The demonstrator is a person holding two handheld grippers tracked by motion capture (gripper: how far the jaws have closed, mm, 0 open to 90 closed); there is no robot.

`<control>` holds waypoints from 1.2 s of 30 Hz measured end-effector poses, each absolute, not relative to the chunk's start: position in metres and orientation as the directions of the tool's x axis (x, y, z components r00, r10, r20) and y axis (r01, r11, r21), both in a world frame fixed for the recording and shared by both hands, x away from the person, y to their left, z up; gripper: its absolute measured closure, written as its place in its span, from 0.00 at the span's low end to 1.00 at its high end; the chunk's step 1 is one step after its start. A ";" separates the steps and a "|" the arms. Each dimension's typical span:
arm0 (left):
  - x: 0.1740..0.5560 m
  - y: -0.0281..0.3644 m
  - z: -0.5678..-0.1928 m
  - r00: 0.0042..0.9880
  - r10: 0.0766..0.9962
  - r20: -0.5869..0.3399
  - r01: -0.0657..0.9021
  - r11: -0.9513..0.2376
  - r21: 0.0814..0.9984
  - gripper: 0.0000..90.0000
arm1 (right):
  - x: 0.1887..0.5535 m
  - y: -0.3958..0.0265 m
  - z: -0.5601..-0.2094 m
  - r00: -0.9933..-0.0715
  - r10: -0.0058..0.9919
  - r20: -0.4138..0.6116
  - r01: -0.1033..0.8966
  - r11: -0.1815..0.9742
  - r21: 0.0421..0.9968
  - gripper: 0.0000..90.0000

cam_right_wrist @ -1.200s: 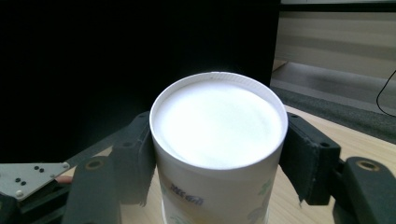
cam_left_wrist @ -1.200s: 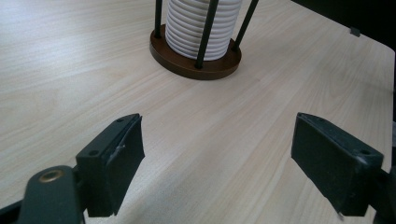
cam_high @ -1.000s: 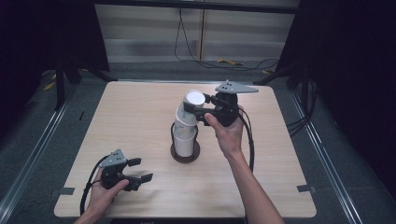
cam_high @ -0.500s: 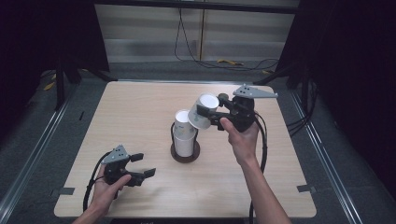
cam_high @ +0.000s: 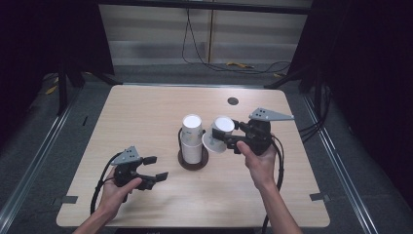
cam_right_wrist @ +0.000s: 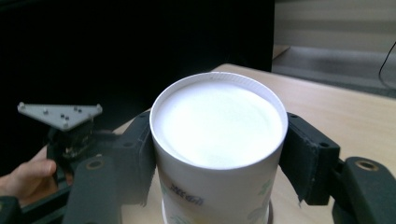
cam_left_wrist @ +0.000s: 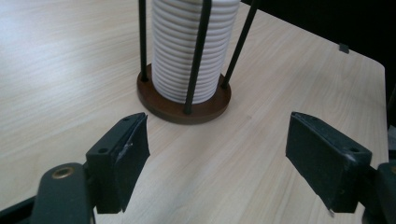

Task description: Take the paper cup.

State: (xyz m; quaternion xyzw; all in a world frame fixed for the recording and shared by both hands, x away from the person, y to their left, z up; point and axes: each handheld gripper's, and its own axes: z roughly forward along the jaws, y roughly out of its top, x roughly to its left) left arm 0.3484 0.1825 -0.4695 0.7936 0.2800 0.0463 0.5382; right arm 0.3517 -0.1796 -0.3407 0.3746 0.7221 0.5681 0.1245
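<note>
A stack of white paper cups (cam_high: 192, 138) stands upside down in a round brown holder (cam_high: 193, 162) with thin black rods, mid-table; the ribbed stack (cam_left_wrist: 190, 46) fills the top of the left gripper view. My right gripper (cam_high: 229, 139) is shut on a single white paper cup (cam_high: 217, 134), tilted in the air just right of the stack. That cup (cam_right_wrist: 217, 144) sits between both black jaws, its closed base toward the camera. My left gripper (cam_high: 154, 167) rests low at the front left, open, with nothing between its fingers (cam_left_wrist: 122, 158).
The light wooden table (cam_high: 146, 112) has a small dark round hole (cam_high: 233, 101) at the back right. Black cables trail from both grippers toward the front edge. Dark floor and metal rails surround the table.
My right gripper has carried the single cup off the stack, then right and down, tilting it beside the holder. The left gripper has barely shifted.
</note>
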 end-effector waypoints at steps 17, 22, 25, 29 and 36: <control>0.353 0.141 -0.446 0.886 0.412 -0.213 0.336 -0.253 0.907 0.21 | 0.341 -0.166 -0.390 -0.704 0.645 0.295 0.486 0.135 0.864 0.38; 0.351 0.134 -0.449 0.897 0.382 -0.224 0.336 -0.257 0.906 0.20 | 0.342 -0.160 -0.394 -0.718 0.630 0.296 0.485 0.149 0.862 0.38; 0.348 0.132 -0.452 0.901 0.375 -0.218 0.331 -0.271 0.904 0.20 | 0.341 -0.152 -0.398 -0.732 0.612 0.301 0.491 0.166 0.855 0.38; 0.347 0.135 -0.453 0.903 0.366 -0.223 0.329 -0.257 0.909 0.22 | 0.339 -0.146 -0.399 -0.743 0.599 0.298 0.487 0.179 0.855 0.38; 0.345 0.136 -0.456 0.908 0.353 -0.226 0.324 -0.249 0.913 0.20 | 0.337 -0.142 -0.399 -0.756 0.583 0.298 0.479 0.181 0.859 0.38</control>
